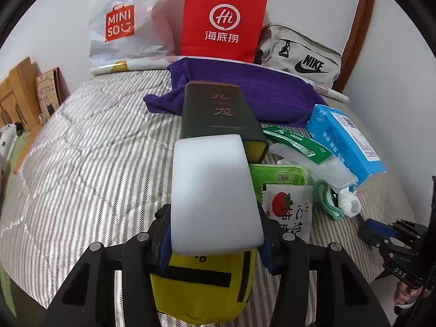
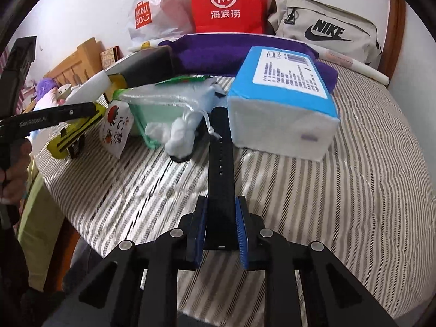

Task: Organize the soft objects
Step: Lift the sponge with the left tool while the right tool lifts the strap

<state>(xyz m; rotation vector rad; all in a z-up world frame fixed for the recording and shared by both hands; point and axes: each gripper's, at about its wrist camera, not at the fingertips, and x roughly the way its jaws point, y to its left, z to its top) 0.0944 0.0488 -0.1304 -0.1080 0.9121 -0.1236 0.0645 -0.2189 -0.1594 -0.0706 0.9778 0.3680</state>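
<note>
L claw (image 1: 215, 234): clenched on white foam block (image 1: 214, 190), above yellow pouch (image 1: 201, 286).
R claw (image 2: 220, 234): clenched on black strap (image 2: 221, 169), over bed (image 2: 327, 204).

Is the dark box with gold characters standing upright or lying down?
Lying down: the dark box rests lengthwise on the striped bed cover.

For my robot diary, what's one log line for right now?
left gripper: holds white sponge block | right gripper: holds black strap | over striped bed
</note>
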